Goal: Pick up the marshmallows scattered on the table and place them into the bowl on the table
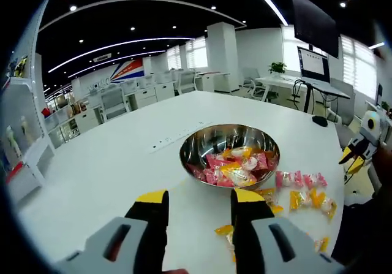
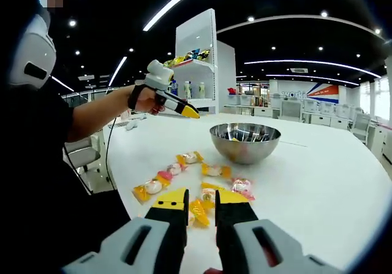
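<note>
Left gripper view: the left gripper (image 1: 199, 200) is seen from behind, its yellow-tipped jaws held apart with bare table between them and nothing held.
Bowl: a polished steel bowl (image 1: 229, 140) stands at twelve o'clock just beyond the jaw tips, already part filled with wrapped marshmallows (image 1: 236, 167) in pink and yellow.
Loose pieces: more wrapped sweets (image 1: 304, 194) lie on the white table (image 1: 98, 163) at three to four o'clock of the bowl, and one yellow wrapper (image 1: 224, 230) is seen between the jaws, toward the right one.
Other tool: the right gripper (image 1: 354, 157) is glimpsed at the three o'clock edge.

Right gripper view: the right gripper (image 2: 200, 208) is lowered over the scatter, jaws parted, with a yellow-wrapped piece (image 2: 199, 213) lying between the tips; whether it is touched cannot be told.
Scatter: remaining wrapped pieces (image 2: 174, 170) are strewn from ten to one o'clock of the jaws; the bowl (image 2: 245, 140) sits beyond them at one o'clock.
Left tool: the left gripper (image 2: 184, 110) is held aloft in a hand at eleven o'clock; its jaw gap cannot be judged here.

Handling: each piece is judged light and soft, its film wrapper slippery and crinkly; a gentle grip across the plump middle is advised, not the twisted ends.
</note>
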{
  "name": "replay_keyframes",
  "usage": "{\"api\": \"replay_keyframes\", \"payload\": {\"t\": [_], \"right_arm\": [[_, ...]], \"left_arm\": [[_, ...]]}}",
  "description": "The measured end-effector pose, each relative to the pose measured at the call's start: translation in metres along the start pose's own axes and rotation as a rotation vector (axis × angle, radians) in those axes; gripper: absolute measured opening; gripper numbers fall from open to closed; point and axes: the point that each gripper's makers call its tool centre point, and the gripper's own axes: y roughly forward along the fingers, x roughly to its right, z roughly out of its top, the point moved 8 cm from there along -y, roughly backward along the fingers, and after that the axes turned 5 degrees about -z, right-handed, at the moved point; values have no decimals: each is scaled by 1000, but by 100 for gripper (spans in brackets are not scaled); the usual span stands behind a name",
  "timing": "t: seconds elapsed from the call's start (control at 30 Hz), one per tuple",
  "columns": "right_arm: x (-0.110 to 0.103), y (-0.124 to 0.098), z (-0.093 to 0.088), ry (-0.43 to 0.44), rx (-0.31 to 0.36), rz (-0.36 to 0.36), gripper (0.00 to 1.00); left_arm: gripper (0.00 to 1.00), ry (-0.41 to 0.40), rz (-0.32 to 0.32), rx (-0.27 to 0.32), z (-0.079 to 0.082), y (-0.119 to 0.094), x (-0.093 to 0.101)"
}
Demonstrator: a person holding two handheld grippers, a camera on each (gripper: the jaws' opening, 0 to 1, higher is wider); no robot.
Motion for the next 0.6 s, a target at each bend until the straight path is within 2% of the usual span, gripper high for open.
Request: {"api": "replay_keyframes", "payload": {"t": [0.33,0.47,0.6], "right_arm": [[0,6,1,-8,-16,10,18],[-4,11,2,-14,-23,25,18],[-5,13,4,-16,-19,33,18]], "left_arm": [[40,29,33,53,-1,-35,12],[40,41,31,64,-1,-40,20],[40,38,30,58,-7,-37,24]]}}
